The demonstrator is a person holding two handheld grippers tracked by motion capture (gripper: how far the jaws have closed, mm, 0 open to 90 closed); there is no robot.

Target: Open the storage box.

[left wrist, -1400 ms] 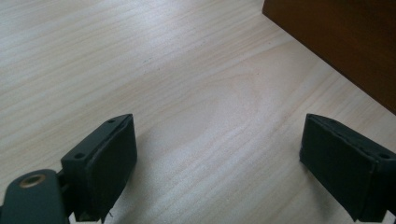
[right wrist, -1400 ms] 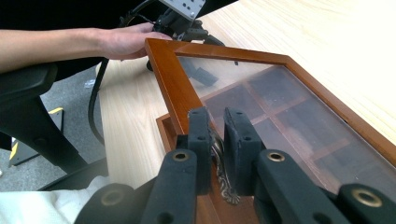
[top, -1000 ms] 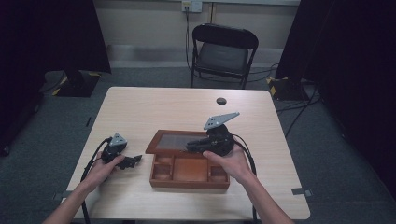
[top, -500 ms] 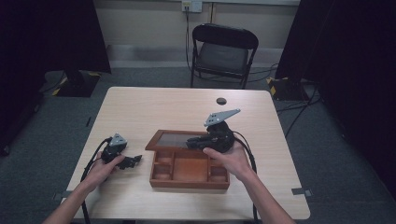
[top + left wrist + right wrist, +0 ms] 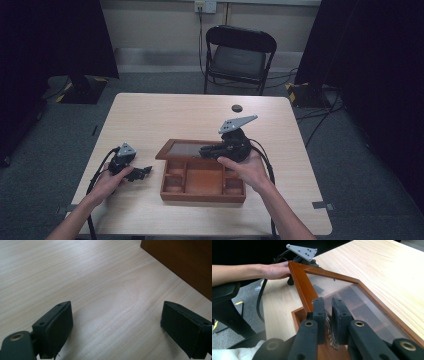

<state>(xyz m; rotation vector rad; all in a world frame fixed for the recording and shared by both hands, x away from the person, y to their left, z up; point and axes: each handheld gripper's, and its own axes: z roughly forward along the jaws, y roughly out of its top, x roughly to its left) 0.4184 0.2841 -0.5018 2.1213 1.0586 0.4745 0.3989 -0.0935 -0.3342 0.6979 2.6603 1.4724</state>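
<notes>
- Your right gripper (image 5: 207,150) reaches over the far edge of the wooden box (image 5: 202,181), which sits a little toward the near edge of the table (image 5: 190,112), roughly midway between its left and right edges.
- In the right gripper view, the jaws are drawn narrow onto a small ornate metal clasp (image 5: 329,327) at the rim of the glass-paned lid (image 5: 342,295). They appear to pinch it, with a thin gap showing either side.
- The lid stands part-raised, hinged along the box's far side, and the open compartments show below it.
- Your left gripper (image 5: 142,172) rests on the table just beside the box's left wall. In its own view the fingers (image 5: 53,327) are spread wide with only bare wood between them, holding nothing.
- Risk, as I judge it: the clasp is thin and curved, so the pads could slip off it and let the lid drop shut.
- Nothing steadies the box. If you pull the lid up or sideways, the whole box may slide or tip toward you.
- Forcing the lid past its hinge stop could strain the hinge or stress the glass pane.
- A small dark disc (image 5: 236,107) lies well apart near the far edge, out of harm's way.
</notes>
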